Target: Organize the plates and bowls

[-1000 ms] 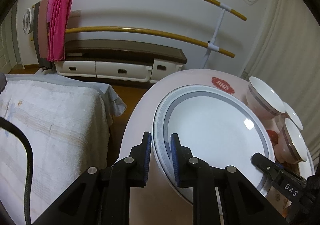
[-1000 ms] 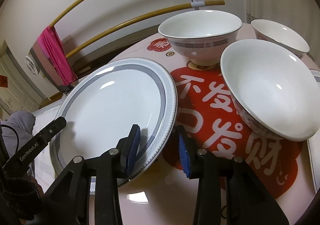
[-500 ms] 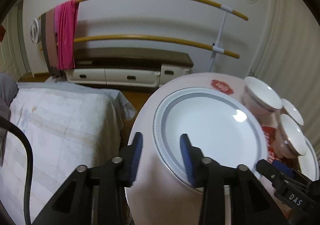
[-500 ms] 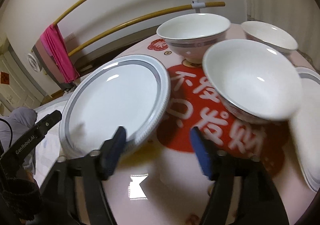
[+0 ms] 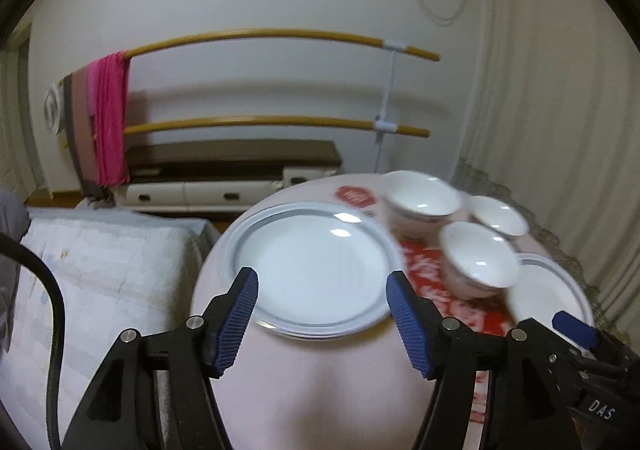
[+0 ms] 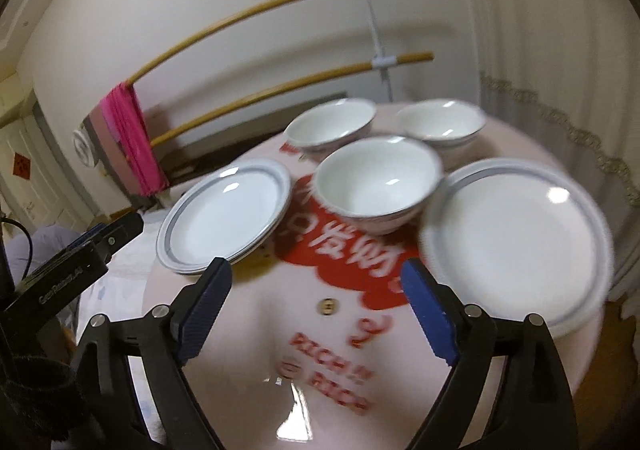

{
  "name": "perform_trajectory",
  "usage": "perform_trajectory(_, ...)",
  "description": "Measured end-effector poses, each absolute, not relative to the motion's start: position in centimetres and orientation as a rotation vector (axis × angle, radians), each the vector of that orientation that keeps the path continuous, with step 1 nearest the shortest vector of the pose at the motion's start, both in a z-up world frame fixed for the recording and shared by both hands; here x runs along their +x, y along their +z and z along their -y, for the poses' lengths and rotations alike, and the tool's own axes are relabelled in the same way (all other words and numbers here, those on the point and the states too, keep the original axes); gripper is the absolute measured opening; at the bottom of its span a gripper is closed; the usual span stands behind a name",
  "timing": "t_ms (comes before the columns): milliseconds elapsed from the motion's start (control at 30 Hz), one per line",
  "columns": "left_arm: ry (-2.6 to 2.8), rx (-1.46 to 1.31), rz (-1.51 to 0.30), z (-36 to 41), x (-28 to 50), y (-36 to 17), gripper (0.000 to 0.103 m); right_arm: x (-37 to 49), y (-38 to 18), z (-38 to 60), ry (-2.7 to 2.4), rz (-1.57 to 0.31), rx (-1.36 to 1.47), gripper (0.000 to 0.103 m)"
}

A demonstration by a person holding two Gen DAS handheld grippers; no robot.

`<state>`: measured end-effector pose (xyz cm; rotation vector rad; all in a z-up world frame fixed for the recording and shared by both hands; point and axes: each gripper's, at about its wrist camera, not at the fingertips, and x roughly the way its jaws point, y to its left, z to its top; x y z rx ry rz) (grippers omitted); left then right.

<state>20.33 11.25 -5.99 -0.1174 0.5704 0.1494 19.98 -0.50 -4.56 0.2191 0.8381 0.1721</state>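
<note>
On the round pink table [image 5: 320, 390] a grey-rimmed white plate [image 5: 312, 266] lies at the left edge, seemingly stacked on another. Three white bowls [image 6: 378, 178] [image 6: 332, 124] [image 6: 440, 122] cluster behind the red print. A second grey-rimmed plate [image 6: 516, 242] lies on the right side. My left gripper [image 5: 320, 282] hovers above and short of the left plate [image 6: 228, 210], its jaws opening with nothing between them. My right gripper [image 6: 316, 274] hangs over the table's front, jaws opening too, empty. Each gripper shows at the other view's edge.
A bed with a pale cover [image 5: 100, 270] stands left of the table. Behind are a low cabinet [image 5: 224, 190] and a rack of yellow bars [image 5: 260, 38] with a pink towel [image 5: 110, 118]. A curtain [image 5: 560, 90] hangs on the right.
Both grippers were on the left plate's rim a second ago. They have let go, spread wide and pulled back and up, so the whole table now shows.
</note>
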Motion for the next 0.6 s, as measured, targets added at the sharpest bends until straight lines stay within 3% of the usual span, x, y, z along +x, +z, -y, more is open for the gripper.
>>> perform_trajectory(133, 0.108, -0.09, -0.539, -8.0, 18.4, -4.8, 0.08, 18.0, -2.4, 3.8, 0.118, -0.761, 0.221, 0.094)
perform_trajectory(300, 0.08, -0.054, -0.495, -4.3, 17.0, -3.8, 0.09, 16.4, -1.0, 7.3, 0.068, -0.703, 0.21, 0.097)
perform_trajectory(600, 0.021, -0.067, -0.541, 1.0, 19.6, -4.8, 0.093, 15.8, -1.7, 14.8, -0.088, -0.68, 0.196, 0.098)
